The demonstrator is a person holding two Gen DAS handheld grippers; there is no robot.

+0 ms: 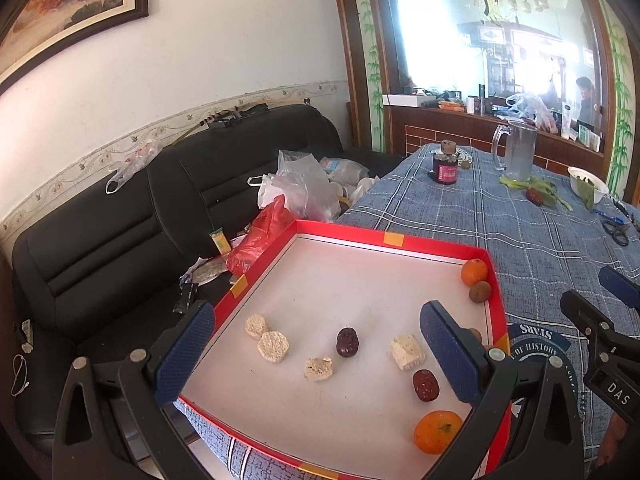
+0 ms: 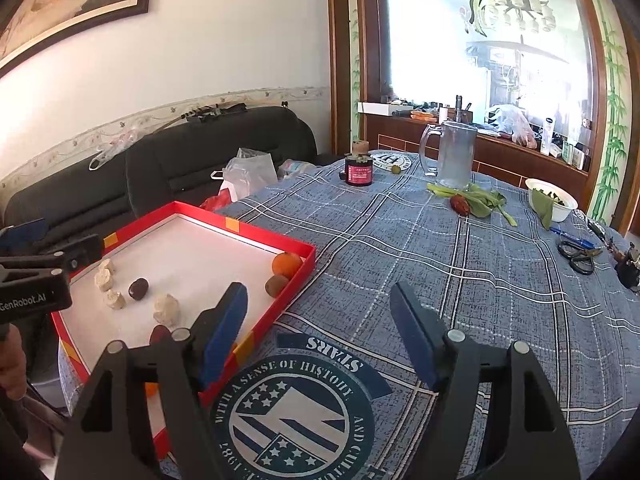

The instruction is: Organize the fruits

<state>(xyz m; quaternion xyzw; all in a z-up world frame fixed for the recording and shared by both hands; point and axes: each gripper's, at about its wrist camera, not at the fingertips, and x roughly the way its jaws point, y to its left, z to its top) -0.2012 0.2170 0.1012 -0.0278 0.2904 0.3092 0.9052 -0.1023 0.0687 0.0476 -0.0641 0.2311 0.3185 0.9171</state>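
Two tools gape wide, gripping nothing: the left tool over the red tray, the right tool above the table; possibly a kiwi beside an orange.

Left gripper jaws spread, empty; right gripper likewise.
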